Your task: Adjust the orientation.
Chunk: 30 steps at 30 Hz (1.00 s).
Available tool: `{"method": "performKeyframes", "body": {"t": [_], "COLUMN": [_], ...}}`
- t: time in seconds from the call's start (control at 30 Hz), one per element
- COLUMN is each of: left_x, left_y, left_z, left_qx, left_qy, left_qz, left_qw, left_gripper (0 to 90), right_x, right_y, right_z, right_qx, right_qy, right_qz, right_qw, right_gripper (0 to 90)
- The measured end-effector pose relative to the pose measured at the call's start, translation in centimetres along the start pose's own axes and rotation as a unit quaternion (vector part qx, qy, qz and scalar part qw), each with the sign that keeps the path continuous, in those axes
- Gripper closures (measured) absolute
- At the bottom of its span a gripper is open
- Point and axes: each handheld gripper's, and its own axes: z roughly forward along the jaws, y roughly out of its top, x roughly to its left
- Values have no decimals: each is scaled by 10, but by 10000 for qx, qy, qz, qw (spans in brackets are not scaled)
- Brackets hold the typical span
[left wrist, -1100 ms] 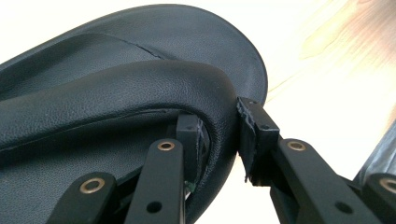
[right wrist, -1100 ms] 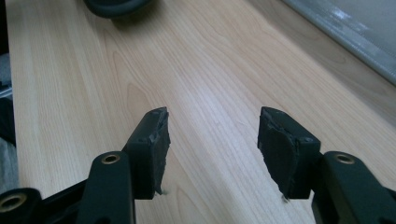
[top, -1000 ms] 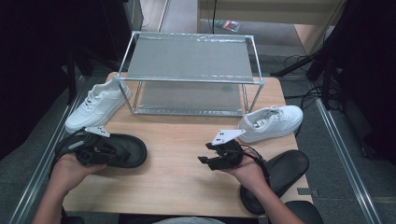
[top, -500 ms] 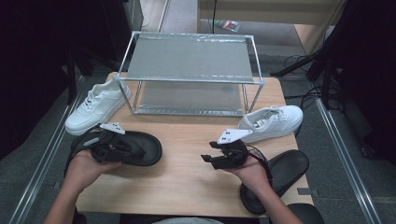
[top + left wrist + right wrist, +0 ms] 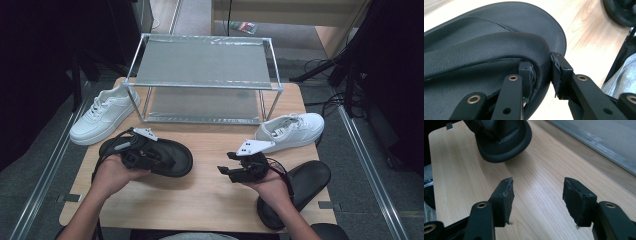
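Note:
My left gripper (image 5: 150, 156) is shut on the wide strap of a black sandal (image 5: 172, 155) at the table's front left. In the left gripper view the pads (image 5: 560, 72) pinch that strap (image 5: 499, 47) at its edge, one inside and one outside. To the right of the middle, my right gripper (image 5: 223, 171) stands open just above the wood and points left. Nothing lies between its pads (image 5: 505, 192), and the held sandal's toe (image 5: 501, 140) shows ahead of it. A second black sandal (image 5: 307, 182) lies at the front right, partly under the right hand.
A two-level metal rack (image 5: 202, 75) stands at the back middle; its frame edge (image 5: 596, 143) runs past the right gripper. One white sneaker (image 5: 102, 112) lies left of the rack, another (image 5: 292, 131) at its right front corner. Bare tabletop (image 5: 200, 200) lies between the hands.
My left gripper has moved right across the table, carrying the black sandal toward the middle. The right gripper has stayed about where it was.

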Motion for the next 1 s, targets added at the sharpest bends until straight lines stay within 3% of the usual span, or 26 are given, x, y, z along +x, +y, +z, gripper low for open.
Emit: {"method": "performKeyframes", "body": {"t": [0.53, 0.7, 0.83, 1.0], "left_x": [-31, -36, -38, -42], "left_y": [49, 58, 61, 65], "left_z": [38, 56, 71, 86], "left_qx": [166, 311, 333, 358], "left_qy": [-245, -210, -232, -245], "left_qz": [259, 344, 223, 241], "left_qw": [9992, 9987, 9989, 9988], "left_gripper": [728, 726, 726, 724], "right_x": [5, 5, 4, 5], "right_y": [-6, -8, -10, -12], "right_z": [-9, -10, -10, -10], "right_qx": [-120, -80, -63, -70], "right_qy": [-191, -273, -299, -339], "right_qz": [92, 125, 155, 148], "right_qw": [9997, 9995, 9994, 9993], "right_gripper": [432, 433, 435, 435]}}
